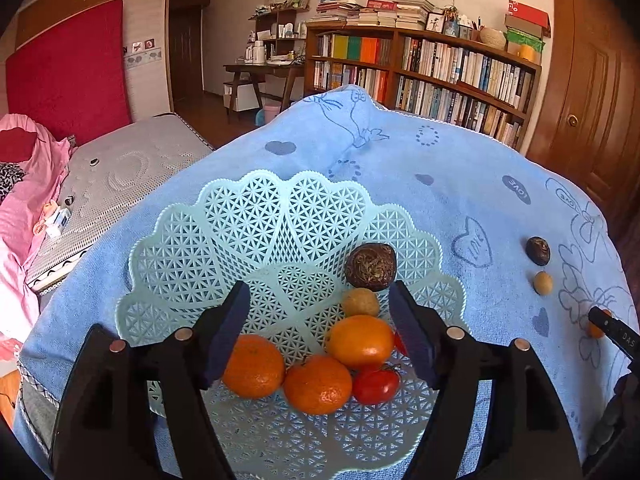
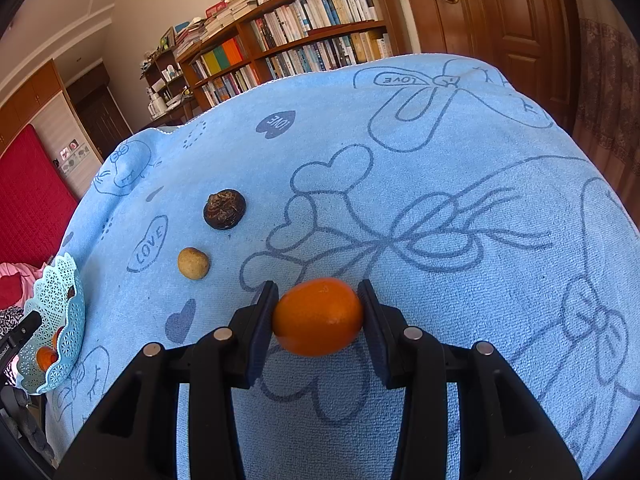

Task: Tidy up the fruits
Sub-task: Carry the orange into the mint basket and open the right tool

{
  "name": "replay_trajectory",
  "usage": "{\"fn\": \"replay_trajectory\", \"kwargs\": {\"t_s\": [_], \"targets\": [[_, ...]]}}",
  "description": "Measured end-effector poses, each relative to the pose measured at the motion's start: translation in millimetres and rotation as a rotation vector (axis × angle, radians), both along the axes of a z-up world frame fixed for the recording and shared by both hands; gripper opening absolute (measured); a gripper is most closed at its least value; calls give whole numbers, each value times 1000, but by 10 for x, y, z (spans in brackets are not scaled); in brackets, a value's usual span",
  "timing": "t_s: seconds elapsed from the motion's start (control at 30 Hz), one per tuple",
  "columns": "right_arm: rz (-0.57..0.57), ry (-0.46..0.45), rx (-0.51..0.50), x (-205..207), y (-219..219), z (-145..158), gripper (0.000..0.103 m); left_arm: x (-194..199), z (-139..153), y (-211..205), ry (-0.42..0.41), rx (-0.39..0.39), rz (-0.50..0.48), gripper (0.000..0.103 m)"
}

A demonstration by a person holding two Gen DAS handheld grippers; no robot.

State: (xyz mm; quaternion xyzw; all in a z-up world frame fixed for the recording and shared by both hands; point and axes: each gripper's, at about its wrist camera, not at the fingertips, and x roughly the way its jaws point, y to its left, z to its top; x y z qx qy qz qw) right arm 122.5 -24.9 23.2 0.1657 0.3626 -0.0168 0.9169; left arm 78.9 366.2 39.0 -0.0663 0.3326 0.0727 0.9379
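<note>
A pale blue lattice basket (image 1: pixel 224 240) stands on the blue towel (image 1: pixel 460 184). It holds three oranges (image 1: pixel 318 384), a red tomato (image 1: pixel 376 385), a tan longan (image 1: pixel 360 302) and a dark brown fruit (image 1: pixel 370 266). My left gripper (image 1: pixel 320 332) hovers open over the basket with nothing between its fingers. In the right wrist view my right gripper (image 2: pixel 318 320) is shut on a small orange (image 2: pixel 318 316) just above the towel (image 2: pixel 440 184). A dark brown fruit (image 2: pixel 224 209) and a tan longan (image 2: pixel 193 263) lie on the towel to its front left. The basket (image 2: pixel 56 320) is at the far left.
A bed with a grey mattress (image 1: pixel 120 184) and pink bedding (image 1: pixel 24 216) lies to the left. A wooden bookshelf (image 1: pixel 440 72) and a door (image 1: pixel 584 92) stand behind the towel-covered surface. The towel's edges drop off on all sides.
</note>
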Motion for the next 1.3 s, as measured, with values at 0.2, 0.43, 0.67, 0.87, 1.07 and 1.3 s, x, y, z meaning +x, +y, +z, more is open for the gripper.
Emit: {"fn": "replay_trajectory", "kwargs": {"t_s": [0.2, 0.43, 0.67, 0.87, 1.07, 1.3], "targets": [[0, 0, 0, -3, 4, -1, 42, -38, 36, 81, -11, 2, 22, 90], [3, 1, -10, 11, 6, 14, 42, -91, 84, 190, -24, 0, 39, 91], [36, 3, -16, 8, 148, 101, 42, -158, 175, 315, -53, 0, 45, 91], [106, -15, -11, -40, 511, 227, 42, -184, 173, 444, -62, -24, 48, 91], [222, -40, -22, -30, 1089, 369, 42, -194, 146, 571, -66, -52, 47, 91], [358, -53, -17, 66, 1812, 497, 42, -225, 159, 759, -89, -61, 101, 91]]}}
